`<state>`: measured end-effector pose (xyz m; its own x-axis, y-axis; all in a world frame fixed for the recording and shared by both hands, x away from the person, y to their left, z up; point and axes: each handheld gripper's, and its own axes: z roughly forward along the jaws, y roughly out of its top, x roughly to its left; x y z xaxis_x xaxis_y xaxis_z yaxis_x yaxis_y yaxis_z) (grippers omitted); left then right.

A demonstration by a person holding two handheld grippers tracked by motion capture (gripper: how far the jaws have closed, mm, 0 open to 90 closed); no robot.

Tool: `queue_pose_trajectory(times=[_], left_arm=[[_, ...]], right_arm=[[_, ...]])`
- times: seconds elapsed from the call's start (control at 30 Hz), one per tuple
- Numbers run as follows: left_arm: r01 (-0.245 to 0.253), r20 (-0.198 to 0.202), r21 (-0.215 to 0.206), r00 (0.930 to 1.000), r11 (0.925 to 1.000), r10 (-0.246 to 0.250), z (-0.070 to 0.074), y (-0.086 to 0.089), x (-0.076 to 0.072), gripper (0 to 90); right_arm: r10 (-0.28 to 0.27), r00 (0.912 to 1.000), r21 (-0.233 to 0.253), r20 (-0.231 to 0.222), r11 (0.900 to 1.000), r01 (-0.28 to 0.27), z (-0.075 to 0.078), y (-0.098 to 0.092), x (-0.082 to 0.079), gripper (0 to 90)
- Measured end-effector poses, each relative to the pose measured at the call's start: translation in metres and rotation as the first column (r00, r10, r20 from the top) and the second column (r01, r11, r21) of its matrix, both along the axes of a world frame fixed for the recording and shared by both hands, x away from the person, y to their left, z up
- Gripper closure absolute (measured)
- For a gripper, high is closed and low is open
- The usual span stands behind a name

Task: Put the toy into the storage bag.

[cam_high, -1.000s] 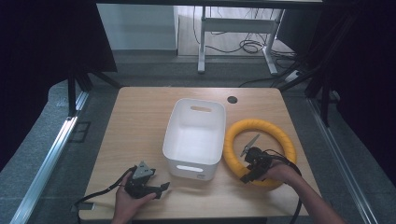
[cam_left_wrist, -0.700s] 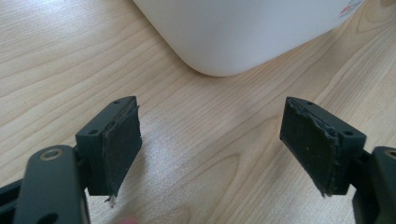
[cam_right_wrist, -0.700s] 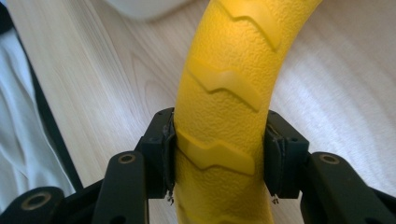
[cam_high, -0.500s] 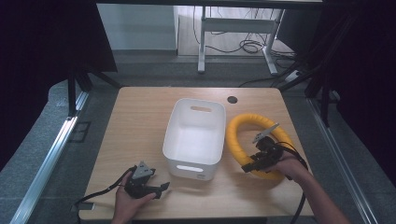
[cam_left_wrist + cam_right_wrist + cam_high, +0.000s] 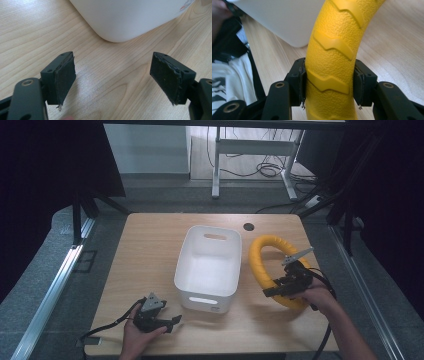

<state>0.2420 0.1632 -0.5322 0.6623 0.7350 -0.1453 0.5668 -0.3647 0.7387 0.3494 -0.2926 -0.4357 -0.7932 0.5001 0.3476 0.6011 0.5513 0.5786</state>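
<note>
Yellow ring [image 5: 329, 75] sits clamped between the two black jaws of the right gripper [image 5: 329, 85], whose pads press its ribbed, pebbled sides from left and right. In the high view that ring [image 5: 260, 262] is at the right side of the wooden table [image 5: 150, 250], just beside the white bin [image 5: 209, 262], with the right gripper [image 5: 277, 290] gripping its near arc and the far arc tilted up. At the table's near-left corner the left gripper [image 5: 172, 321] rests low over the wood, its jaws spread wide with nothing between them. Its own view shows bare wood grain between the pads [image 5: 63, 77], and the bin's rounded corner [image 5: 125, 20] just beyond.
</note>
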Motion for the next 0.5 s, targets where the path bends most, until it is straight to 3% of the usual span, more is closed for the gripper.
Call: queue_pose_trajectory(times=[0.13,0.5], left_arm=[[0.001,0.001,-0.001,1.0,1.0,-0.001,0.0,0.0,0.0,20.5],[0.002,0.0,-0.006,1.0,1.0,-0.002,0.0,0.0,0.0,20.5]], right_arm=[[-0.03,0.9995,0.059,0.014,0.998,0.029,0.008,-0.01,0.002,51.3],[-0.075,0.9967,0.133,0.03,0.989,0.07,0.018,-0.024,0.004,51.2]])
